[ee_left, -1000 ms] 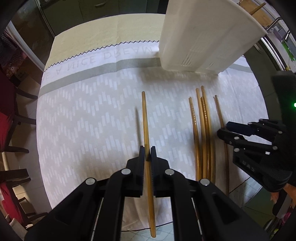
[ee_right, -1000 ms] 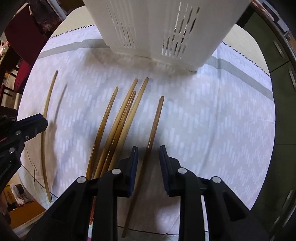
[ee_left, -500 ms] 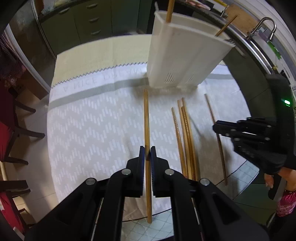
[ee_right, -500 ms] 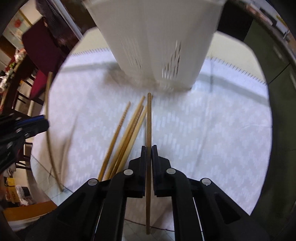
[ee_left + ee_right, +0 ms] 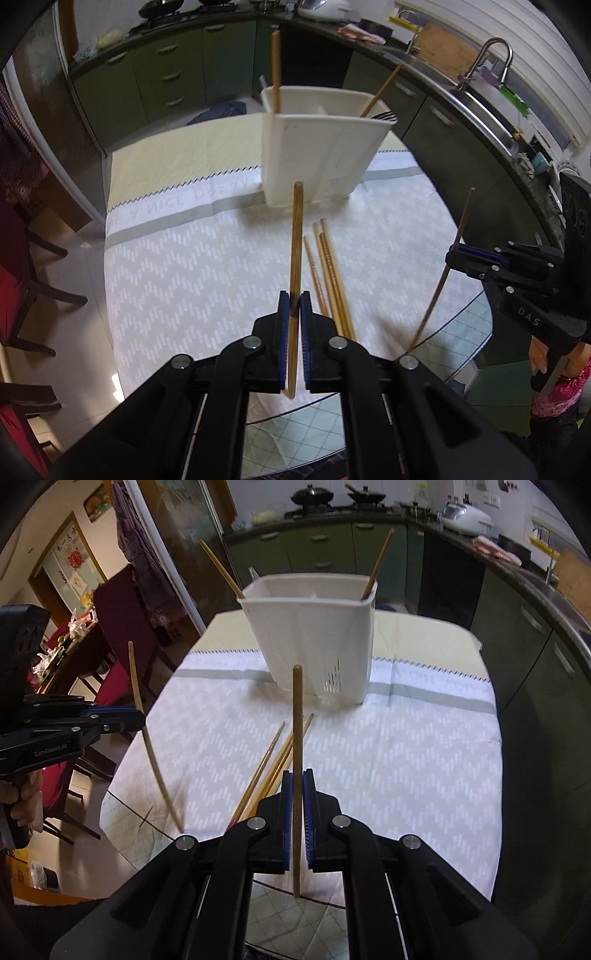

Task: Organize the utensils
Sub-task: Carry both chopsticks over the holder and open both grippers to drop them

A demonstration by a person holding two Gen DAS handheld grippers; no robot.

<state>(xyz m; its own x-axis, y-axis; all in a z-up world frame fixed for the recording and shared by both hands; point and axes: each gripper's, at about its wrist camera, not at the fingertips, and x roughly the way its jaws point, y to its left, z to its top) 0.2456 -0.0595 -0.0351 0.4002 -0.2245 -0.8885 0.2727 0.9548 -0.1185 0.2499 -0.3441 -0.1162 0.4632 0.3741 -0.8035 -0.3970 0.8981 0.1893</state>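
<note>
My left gripper (image 5: 294, 300) is shut on a wooden chopstick (image 5: 296, 240) and holds it above the table, tip toward the white utensil holder (image 5: 317, 155). My right gripper (image 5: 297, 779) is shut on another chopstick (image 5: 297, 720), also lifted, pointing at the utensil holder (image 5: 314, 635). Each gripper shows in the other's view: the right gripper (image 5: 452, 254) with its stick (image 5: 448, 266), the left gripper (image 5: 138, 718) with its stick (image 5: 147, 738). Three chopsticks (image 5: 328, 273) lie on the cloth between them. Two chopsticks (image 5: 380, 559) stand in the holder.
A white patterned cloth (image 5: 406, 757) covers the glass table, whose near edge (image 5: 461, 325) runs close to the grippers. Dark chairs (image 5: 22, 258) stand at the left. Green kitchen cabinets (image 5: 166, 81) and a sink with tap (image 5: 491, 55) ring the back. A hand (image 5: 22, 801) grips the left handle.
Both grippers rose and tilted up, lifting their chopsticks off the cloth. The right gripper closed on its chopstick a second ago and picked it up. The holder's rim came into view.
</note>
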